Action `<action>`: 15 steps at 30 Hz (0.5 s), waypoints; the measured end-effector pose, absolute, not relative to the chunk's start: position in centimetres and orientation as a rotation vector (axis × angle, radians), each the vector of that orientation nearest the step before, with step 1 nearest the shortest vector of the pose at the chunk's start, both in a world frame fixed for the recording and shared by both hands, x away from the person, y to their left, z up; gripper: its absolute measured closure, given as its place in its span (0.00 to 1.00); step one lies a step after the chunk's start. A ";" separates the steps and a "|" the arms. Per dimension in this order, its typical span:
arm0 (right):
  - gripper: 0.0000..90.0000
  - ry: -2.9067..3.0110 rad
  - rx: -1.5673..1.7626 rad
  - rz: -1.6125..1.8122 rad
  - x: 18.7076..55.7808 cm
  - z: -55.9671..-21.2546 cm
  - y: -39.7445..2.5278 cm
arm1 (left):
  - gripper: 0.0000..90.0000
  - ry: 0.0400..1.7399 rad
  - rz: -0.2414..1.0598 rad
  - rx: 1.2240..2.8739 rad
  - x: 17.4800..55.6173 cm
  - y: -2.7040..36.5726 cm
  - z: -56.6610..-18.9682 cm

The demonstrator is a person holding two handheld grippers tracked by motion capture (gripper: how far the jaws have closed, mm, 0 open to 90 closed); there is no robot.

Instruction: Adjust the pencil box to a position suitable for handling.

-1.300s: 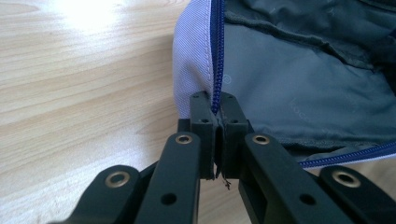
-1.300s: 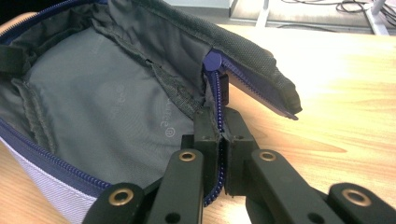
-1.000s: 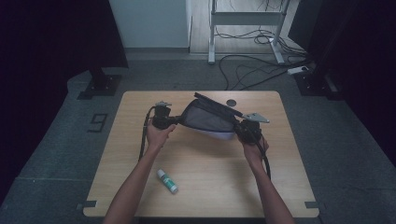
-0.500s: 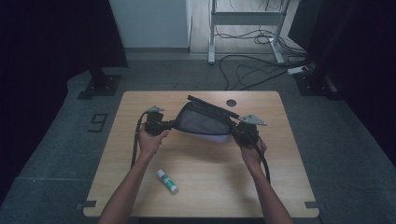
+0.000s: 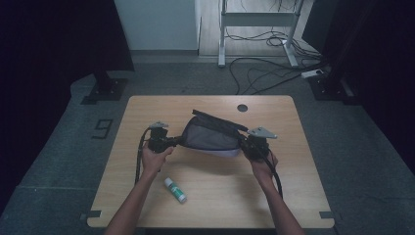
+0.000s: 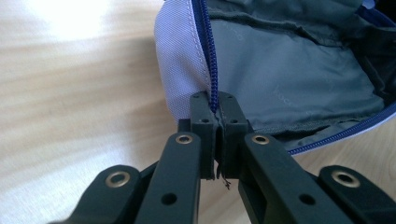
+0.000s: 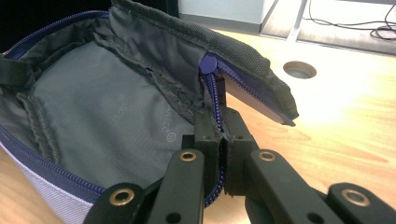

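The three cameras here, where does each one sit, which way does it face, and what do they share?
High view: fixed above the person's side, looking forward and down on the table; both forearms enter from the bottom, with the left gripper and right gripper at opposite ends of the open pouch.
Left gripper view: rides the left gripper, looking along its fingers, clamped on the pouch's zipper edge.
Right gripper view: rides the right gripper, its fingers clamped on the other end.
Shared: all three show the pouch's grey lining and the wooden table.

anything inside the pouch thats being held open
The pouch shows only grey lining and folded seams inside, no contents. Its far corners stay hidden under the black flap.
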State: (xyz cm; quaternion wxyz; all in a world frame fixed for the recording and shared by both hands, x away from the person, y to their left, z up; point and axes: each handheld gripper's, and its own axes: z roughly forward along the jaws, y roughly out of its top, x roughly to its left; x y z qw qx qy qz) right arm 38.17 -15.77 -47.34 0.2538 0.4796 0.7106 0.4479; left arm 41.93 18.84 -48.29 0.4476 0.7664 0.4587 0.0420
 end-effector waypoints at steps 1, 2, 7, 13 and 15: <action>0.95 1.937 1.306 1.220 38.0 -47.6 -15.8 | 0.97 1.138 0.096 1.902 41.7 18.8 -48.6; 0.95 1.949 1.307 1.216 38.0 -47.9 -15.9 | 0.97 1.138 0.093 1.908 41.6 18.8 -48.8; 0.95 2.011 1.344 1.180 38.4 -49.7 -16.3 | 0.97 1.156 0.049 1.940 41.1 18.4 -50.2; 0.95 2.068 1.368 1.129 39.1 -51.2 -16.2 | 0.95 1.178 0.003 1.962 40.8 18.4 -51.5; 0.94 2.079 1.378 1.117 39.2 -51.5 -16.2 | 0.95 1.180 0.001 1.971 40.8 18.4 -51.7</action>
